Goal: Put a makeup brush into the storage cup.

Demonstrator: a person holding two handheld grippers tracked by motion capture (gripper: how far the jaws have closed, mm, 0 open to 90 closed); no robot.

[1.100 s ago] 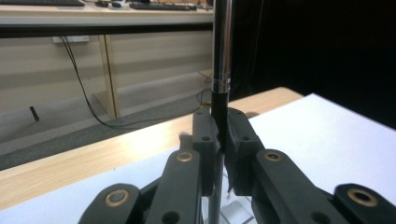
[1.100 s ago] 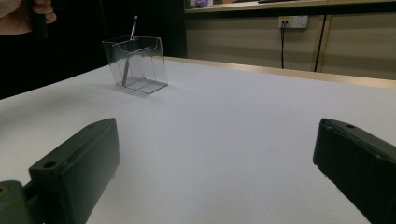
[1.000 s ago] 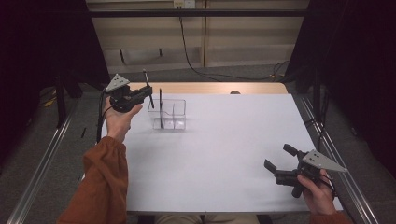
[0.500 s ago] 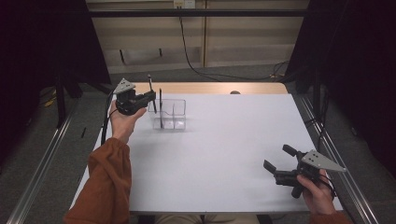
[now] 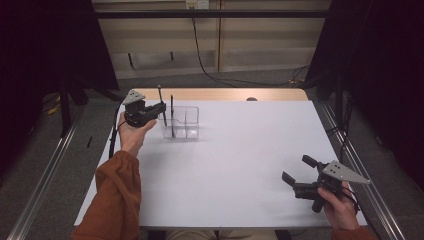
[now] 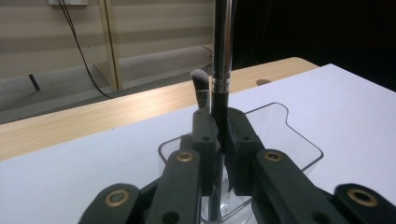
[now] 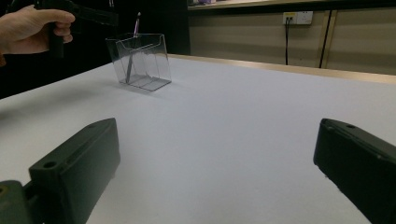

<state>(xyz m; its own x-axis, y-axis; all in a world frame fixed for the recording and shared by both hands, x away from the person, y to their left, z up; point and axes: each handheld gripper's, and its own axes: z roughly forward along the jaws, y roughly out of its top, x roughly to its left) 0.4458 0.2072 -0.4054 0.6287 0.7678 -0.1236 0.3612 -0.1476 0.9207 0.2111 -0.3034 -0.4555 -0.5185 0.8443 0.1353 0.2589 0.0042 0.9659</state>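
Between the left gripper (image 6: pixel 219 140) jaws, clenched tight: a thin makeup brush (image 6: pixel 220 70), upright, lower end down in the clear plastic box (image 5: pixel 186 122) w/ a second brush (image 6: pixel 201 86) beside it. Probably light, stiff, smooth metal collar likely slippery, so grip low on the handle. Right gripper (image 5: pixel 298 175) gapes wide, holding nothing, well apart over the table (image 5: pixel 240 150).

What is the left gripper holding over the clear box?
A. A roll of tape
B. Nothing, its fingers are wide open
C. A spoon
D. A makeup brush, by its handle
D. In the left gripper view the left gripper has its fingers shut on the dark handle of a brush with a silver band, above the clear box, where another brush already stands.
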